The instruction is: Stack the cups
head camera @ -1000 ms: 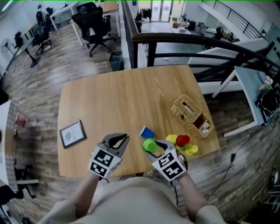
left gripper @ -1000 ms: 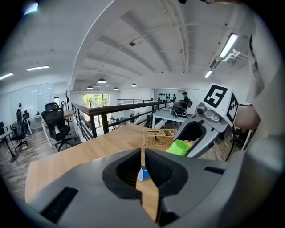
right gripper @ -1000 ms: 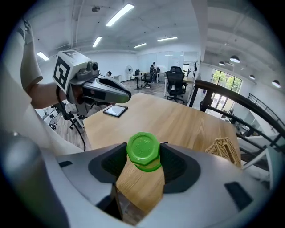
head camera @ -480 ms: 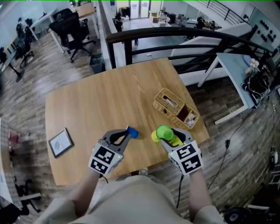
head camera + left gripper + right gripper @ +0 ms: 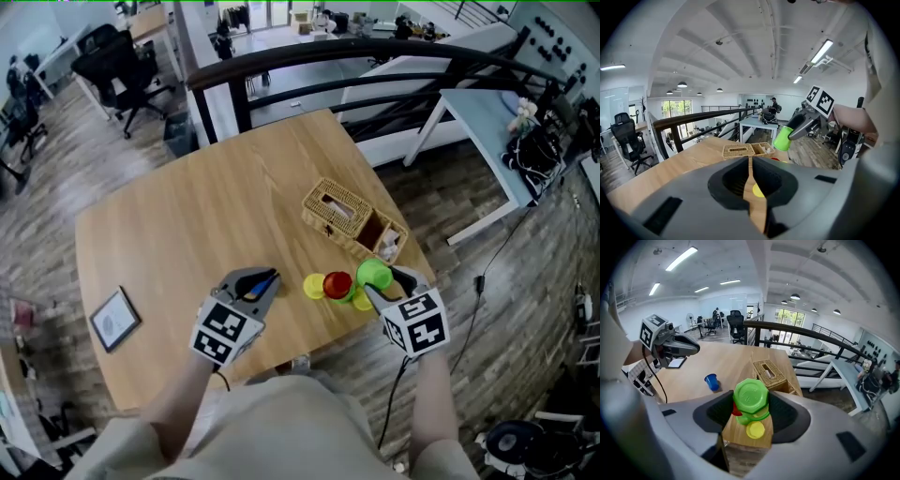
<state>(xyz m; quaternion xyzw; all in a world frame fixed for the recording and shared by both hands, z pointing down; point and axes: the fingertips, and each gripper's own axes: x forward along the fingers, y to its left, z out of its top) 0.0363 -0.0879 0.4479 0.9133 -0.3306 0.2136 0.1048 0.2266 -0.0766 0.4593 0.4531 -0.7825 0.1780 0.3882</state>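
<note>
My right gripper (image 5: pixel 384 278) is shut on an upside-down green cup (image 5: pixel 372 272), held above the table's near right corner; in the right gripper view the green cup (image 5: pixel 751 398) fills the gap between the jaws. Below it stand a red cup (image 5: pixel 337 284) and a yellow cup (image 5: pixel 314 286), with another yellow cup (image 5: pixel 755 430) close by. The blue cup (image 5: pixel 711 381) stands alone farther left, mostly hidden under my left gripper (image 5: pixel 265 279) in the head view. The left gripper (image 5: pixel 750 159) is shut with nothing in it.
A wicker basket (image 5: pixel 352 217) with two compartments stands just beyond the cups. A framed picture (image 5: pixel 114 319) lies near the table's left edge. The table's front edge (image 5: pixel 309 352) runs right below the cups. A dark railing (image 5: pixel 281 61) runs behind the table.
The right gripper has carried the green cup to the right, from left of the red and yellow cups to over their right side. The left gripper has moved right, over the blue cup.
</note>
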